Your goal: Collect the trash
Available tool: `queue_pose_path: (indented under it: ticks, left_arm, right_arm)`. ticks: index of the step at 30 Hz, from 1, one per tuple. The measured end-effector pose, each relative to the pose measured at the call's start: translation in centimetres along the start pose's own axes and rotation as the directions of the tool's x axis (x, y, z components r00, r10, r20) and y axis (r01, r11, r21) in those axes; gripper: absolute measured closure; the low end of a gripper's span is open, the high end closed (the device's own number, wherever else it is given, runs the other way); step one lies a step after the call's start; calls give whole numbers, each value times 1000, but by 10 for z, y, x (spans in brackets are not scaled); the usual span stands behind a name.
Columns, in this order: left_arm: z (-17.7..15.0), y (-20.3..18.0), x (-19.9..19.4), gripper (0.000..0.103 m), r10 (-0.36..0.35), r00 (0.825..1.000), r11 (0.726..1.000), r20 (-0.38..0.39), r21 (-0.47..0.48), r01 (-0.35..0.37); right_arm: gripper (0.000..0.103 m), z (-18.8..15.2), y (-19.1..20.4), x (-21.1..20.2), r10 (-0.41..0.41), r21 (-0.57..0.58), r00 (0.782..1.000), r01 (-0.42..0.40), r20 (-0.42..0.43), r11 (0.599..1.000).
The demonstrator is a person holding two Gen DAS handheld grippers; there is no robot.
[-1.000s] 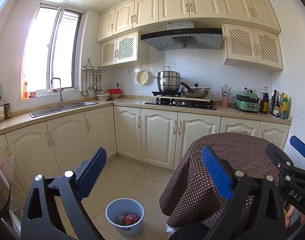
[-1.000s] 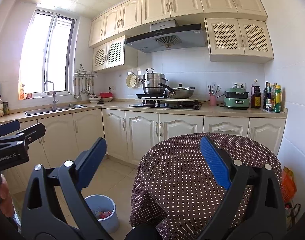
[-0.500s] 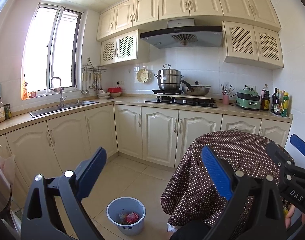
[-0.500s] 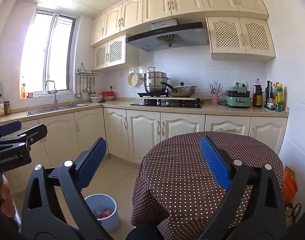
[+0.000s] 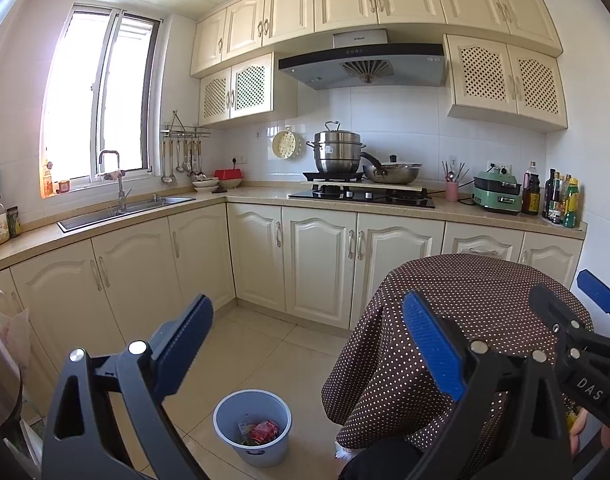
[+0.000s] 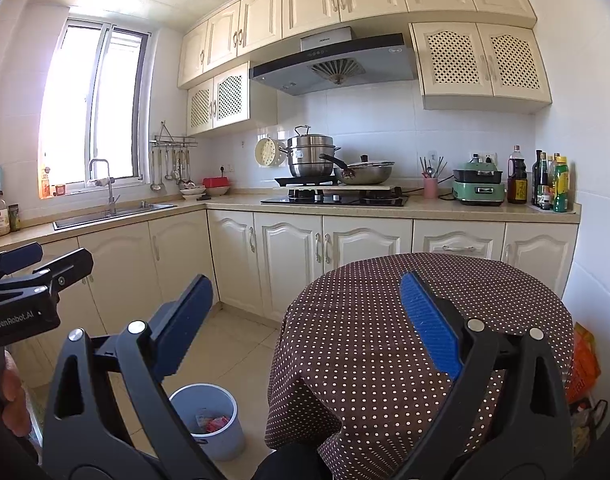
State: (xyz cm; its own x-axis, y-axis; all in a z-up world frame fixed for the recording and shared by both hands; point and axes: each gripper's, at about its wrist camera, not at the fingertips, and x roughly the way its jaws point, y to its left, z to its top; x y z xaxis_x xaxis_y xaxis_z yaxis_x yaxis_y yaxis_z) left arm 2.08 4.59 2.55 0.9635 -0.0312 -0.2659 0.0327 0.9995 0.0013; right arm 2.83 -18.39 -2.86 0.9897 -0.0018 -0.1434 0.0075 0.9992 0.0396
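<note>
A pale blue trash bin (image 5: 252,426) stands on the tiled floor left of a round table; it also shows in the right wrist view (image 6: 209,420). Red and mixed wrappers (image 5: 263,431) lie inside it. My left gripper (image 5: 309,332) is open and empty, held high above the bin. My right gripper (image 6: 307,312) is open and empty, over the near edge of the table. Each gripper shows at the edge of the other's view: the right one (image 5: 585,312), the left one (image 6: 25,264).
The round table (image 6: 385,320) has a brown polka-dot cloth. Cream cabinets (image 5: 305,264) run along the back and left, with a sink (image 5: 125,208), a stove with pots (image 5: 361,192) and bottles (image 5: 561,200). An orange bag (image 6: 585,364) sits right of the table.
Both views have tilted up slightly and shifted a little; the bin sits lower in the frames. Both grippers stay open and empty.
</note>
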Motion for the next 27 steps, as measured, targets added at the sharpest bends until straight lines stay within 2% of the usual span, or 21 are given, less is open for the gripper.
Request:
queue_pose_path:
  ticks: [20, 27]
  left_arm:
    - [-3, -6, 43, 9, 34, 998, 999, -49, 32, -32]
    - [-11, -12, 76, 9, 55, 993, 997, -105, 52, -50]
  right_arm:
    - [10, -15, -32, 45, 8, 54, 996, -3, -94, 999]
    - [10, -16, -75, 79, -81, -7, 987, 81, -141, 997]
